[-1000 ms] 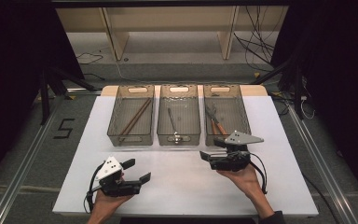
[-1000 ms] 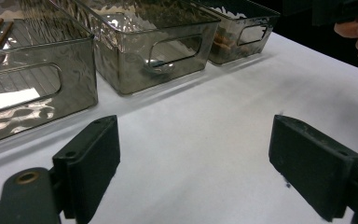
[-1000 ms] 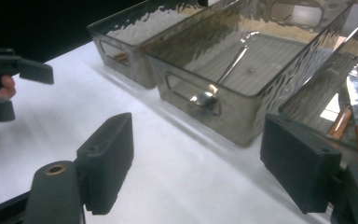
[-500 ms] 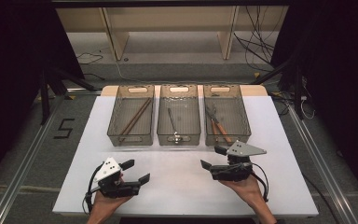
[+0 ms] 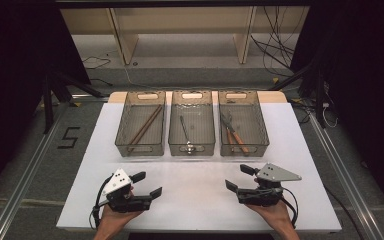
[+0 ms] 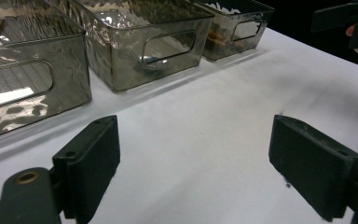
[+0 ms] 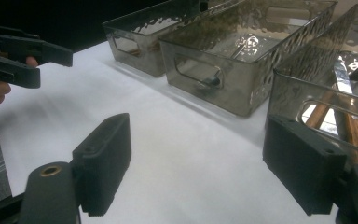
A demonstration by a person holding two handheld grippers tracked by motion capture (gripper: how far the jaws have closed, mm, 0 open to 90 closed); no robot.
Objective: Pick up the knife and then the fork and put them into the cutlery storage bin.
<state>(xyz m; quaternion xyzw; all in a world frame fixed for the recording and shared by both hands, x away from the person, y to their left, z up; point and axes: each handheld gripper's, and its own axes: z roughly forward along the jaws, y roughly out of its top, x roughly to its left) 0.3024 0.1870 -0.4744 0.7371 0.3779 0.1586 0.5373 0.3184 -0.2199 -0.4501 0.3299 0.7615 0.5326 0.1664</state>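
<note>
Looking past the rippled walls of the middle bin, we make out a spoon-like utensil only dimly; the left bin holds brown sticks, the right bin wooden-handled tools whose ends stay unclear. Nearer us than the middle bin, our left gripper and right gripper hold their fingers spread wide, gripping nothing, over the bare white table. Both sit well apart from the bins, with nothing between.
</note>
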